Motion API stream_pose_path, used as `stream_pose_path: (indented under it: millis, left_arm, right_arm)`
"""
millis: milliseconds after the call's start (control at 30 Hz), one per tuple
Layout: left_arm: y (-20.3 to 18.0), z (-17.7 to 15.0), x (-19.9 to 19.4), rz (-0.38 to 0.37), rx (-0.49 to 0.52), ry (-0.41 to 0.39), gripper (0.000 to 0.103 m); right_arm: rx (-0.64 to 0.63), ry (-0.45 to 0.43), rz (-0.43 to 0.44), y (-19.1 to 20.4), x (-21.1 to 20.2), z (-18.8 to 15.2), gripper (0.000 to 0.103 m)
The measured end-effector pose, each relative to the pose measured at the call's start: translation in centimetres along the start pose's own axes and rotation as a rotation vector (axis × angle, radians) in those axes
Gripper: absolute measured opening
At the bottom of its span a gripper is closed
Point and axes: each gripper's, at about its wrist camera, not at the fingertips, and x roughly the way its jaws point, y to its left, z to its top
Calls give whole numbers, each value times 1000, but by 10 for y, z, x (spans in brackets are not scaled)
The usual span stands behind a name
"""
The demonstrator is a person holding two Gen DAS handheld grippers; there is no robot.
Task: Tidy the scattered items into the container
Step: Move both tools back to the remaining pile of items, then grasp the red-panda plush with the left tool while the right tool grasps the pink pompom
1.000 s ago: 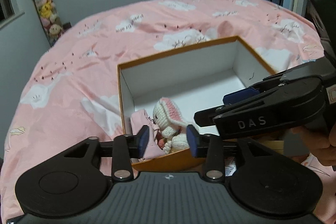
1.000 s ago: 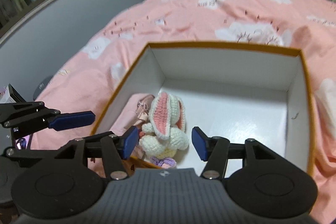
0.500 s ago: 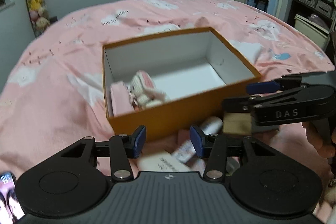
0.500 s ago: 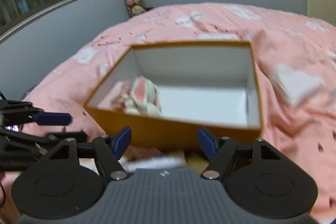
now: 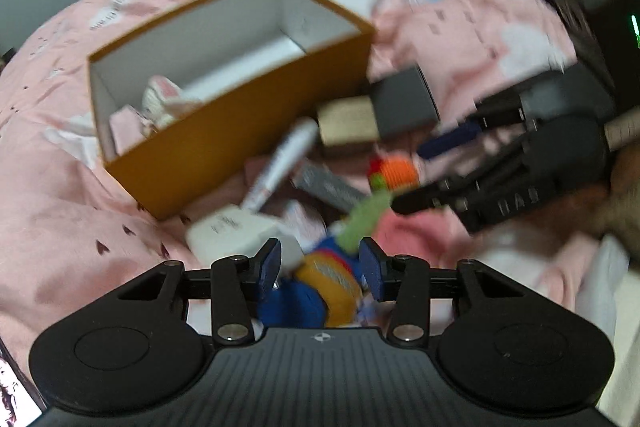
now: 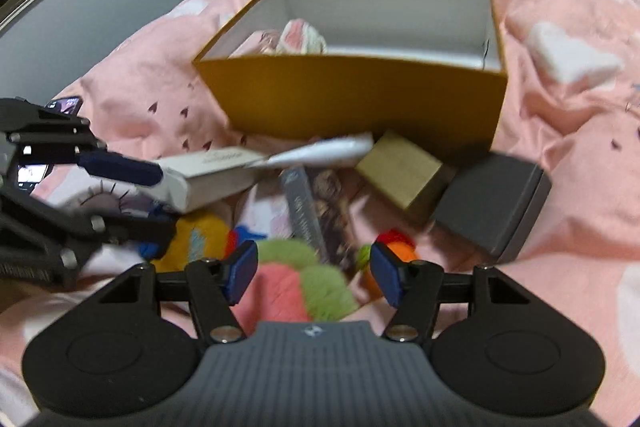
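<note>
Both grippers are apart-jawed and hold nothing. The left gripper [image 5: 320, 263], jaws just narrowing, hangs over a blue-yellow plush [image 5: 320, 287]; the right gripper [image 6: 314, 267] – also narrowing – over a green-pink plush [image 6: 304, 283]. Beyond both stands the orange box [image 6: 360, 99] – a knitted bunny [image 6: 302, 37] inside.

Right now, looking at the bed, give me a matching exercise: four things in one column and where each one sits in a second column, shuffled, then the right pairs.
Things:
1. crocheted white rabbit with pink ears
2. dark grey square box
3. white tube
4. long white carton

Places:
A. on the bedspread, right of the tan box
B. inside the orange cardboard box
C. nearest the left tongs, left end of the pile
D. lying along the foot of the orange box's front wall

Pairs: 1-B, 2-A, 3-D, 4-C
</note>
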Motion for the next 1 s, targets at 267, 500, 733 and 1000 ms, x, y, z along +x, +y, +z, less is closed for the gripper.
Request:
stream_pose_path:
  millis: [267,500,733,1000]
  left_arm:
    - [-5,-13,12,78,40,80,56]
    - [-7,-14,39,92,102,114,74]
    - [-1,-24,52,95,77,60,85]
    - [-7,-21,48,103,66,8,73]
  right_arm:
    - [-7,148,34,11,25,-14,70]
    - [-93,233,19,25,55,-15,73]
    - [-112,245,11,23,72,-20,68]
    - [-96,225,11,21,61,-17,50]
